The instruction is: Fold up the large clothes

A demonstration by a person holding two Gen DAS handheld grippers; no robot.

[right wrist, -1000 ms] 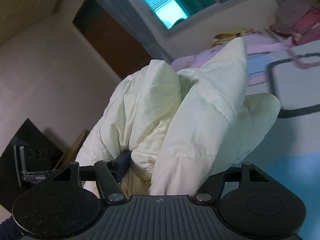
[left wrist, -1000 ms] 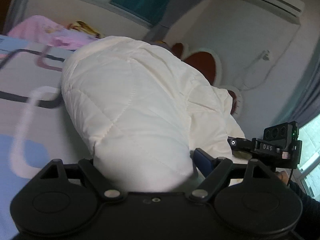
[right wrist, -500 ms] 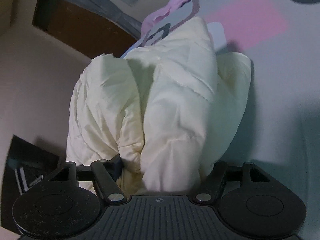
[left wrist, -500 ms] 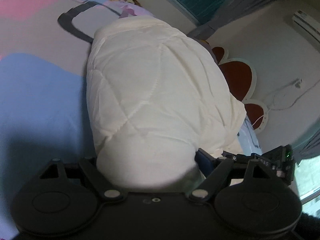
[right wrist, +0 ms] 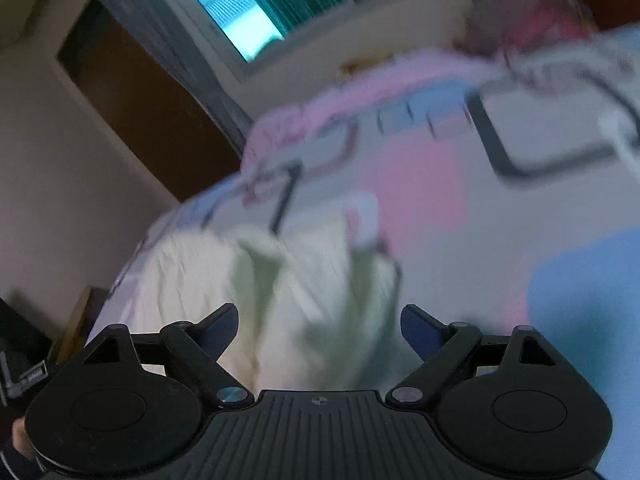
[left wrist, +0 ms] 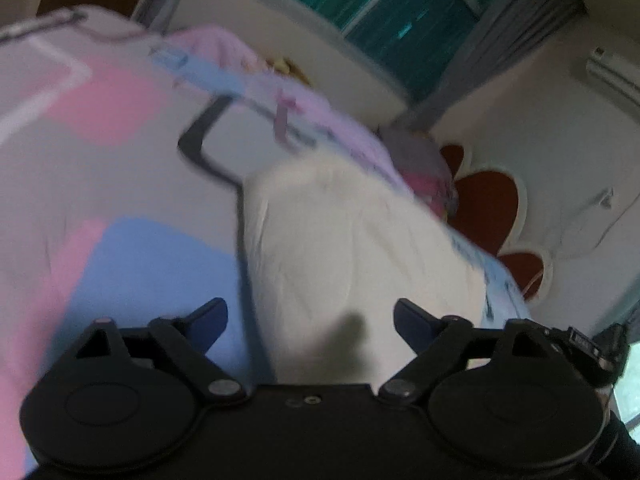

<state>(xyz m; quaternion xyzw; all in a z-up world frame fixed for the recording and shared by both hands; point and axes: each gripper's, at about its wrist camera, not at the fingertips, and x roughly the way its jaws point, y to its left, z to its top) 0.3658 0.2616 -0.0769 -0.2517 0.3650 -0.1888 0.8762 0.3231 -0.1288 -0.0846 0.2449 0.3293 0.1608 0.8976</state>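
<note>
A bed (left wrist: 120, 184) with a pink, blue and grey patterned cover fills both blurred views; a window (right wrist: 248, 12) and wall-mounted air conditioner (left wrist: 614, 74) lie behind. The cream quilted garment (left wrist: 352, 252) lies bunched on the bed. Left gripper (left wrist: 310, 320) and right gripper (right wrist: 320, 326) hover over it, jaws spread wide, holding nothing.

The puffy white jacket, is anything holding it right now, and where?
Nothing holds it. Both the left hand-held gripper and the right hand-held gripper are open, and the puffy white jacket lies on the bed.
</note>
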